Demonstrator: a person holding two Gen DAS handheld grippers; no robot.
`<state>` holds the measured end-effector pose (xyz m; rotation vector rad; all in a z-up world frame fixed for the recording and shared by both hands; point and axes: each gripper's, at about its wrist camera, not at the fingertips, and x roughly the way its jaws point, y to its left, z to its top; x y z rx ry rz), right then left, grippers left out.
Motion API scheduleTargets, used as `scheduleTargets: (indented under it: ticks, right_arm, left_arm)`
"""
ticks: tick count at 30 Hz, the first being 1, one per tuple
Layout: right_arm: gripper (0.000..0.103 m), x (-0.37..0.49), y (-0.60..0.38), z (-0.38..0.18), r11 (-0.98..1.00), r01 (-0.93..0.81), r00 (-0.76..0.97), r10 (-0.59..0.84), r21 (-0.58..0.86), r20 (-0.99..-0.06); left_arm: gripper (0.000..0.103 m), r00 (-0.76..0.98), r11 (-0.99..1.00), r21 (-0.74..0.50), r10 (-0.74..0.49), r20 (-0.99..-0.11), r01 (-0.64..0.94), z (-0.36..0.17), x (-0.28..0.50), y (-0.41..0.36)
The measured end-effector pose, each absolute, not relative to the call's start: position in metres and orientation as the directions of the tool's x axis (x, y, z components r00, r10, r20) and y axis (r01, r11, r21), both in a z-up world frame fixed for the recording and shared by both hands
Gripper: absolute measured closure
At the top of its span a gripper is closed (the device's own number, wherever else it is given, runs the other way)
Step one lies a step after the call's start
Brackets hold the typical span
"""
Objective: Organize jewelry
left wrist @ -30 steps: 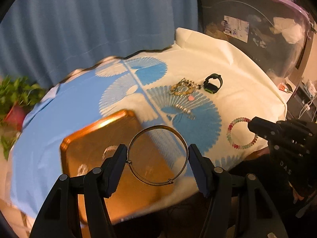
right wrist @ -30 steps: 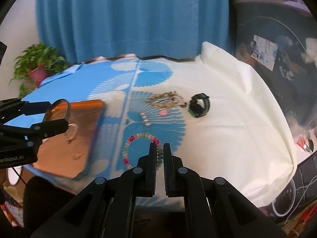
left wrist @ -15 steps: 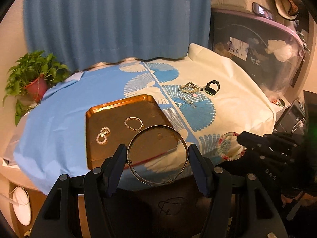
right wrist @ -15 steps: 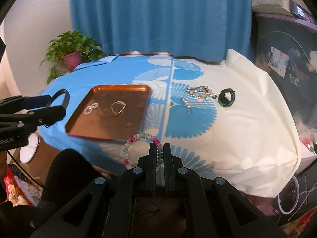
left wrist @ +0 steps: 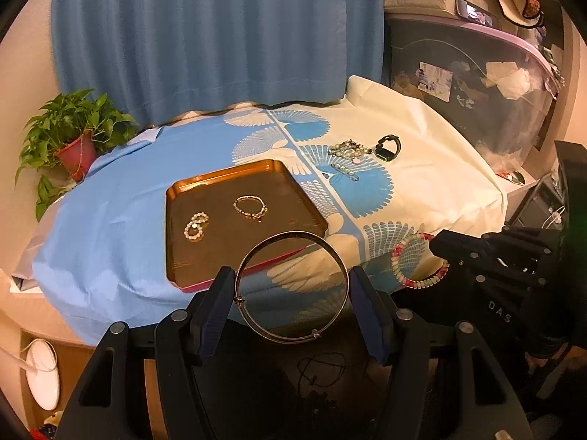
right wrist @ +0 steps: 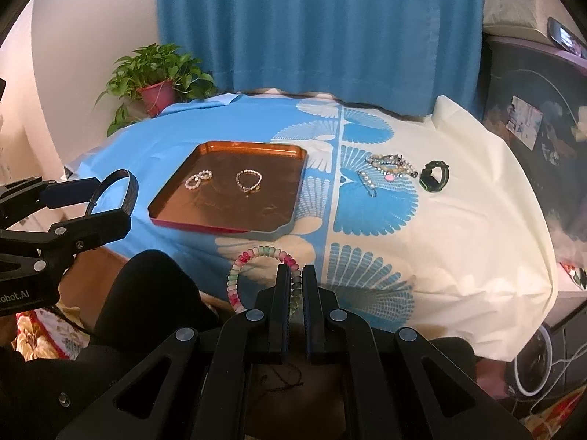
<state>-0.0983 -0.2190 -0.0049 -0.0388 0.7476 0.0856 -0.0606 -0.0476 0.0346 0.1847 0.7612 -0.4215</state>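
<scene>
Carry step under way. Left gripper (left wrist: 291,288) clamps the bangle (left wrist: 291,288) across its width; right gripper (right wrist: 298,284) is clenched on the bead bracelet (right wrist: 240,262). Both hang off the table, tray (left wrist: 176,198) at 11 o'clock. Next: bring each over the tray and release.

Both wrist views look down obliquely from off the table's near edge toward the blue curtain (left wrist: 216,36). Shared: copper-coloured square metal tray (left wrist: 176,198) (right wrist: 293,154), each other's gripper.
</scene>
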Motion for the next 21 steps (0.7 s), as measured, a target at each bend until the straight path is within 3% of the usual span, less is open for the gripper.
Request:
scheduleTargets:
  ticks: [21]
  right_arm:
    - [0.096,-0.087,-0.216,-0.018,0.995,-0.101,0.701,0.066,-0.007,-0.71]
  left_arm:
    - [0.044,0.631,0.909,-0.01,-0.297,-0.717,0.416,0.023,-0.048,-0.041]
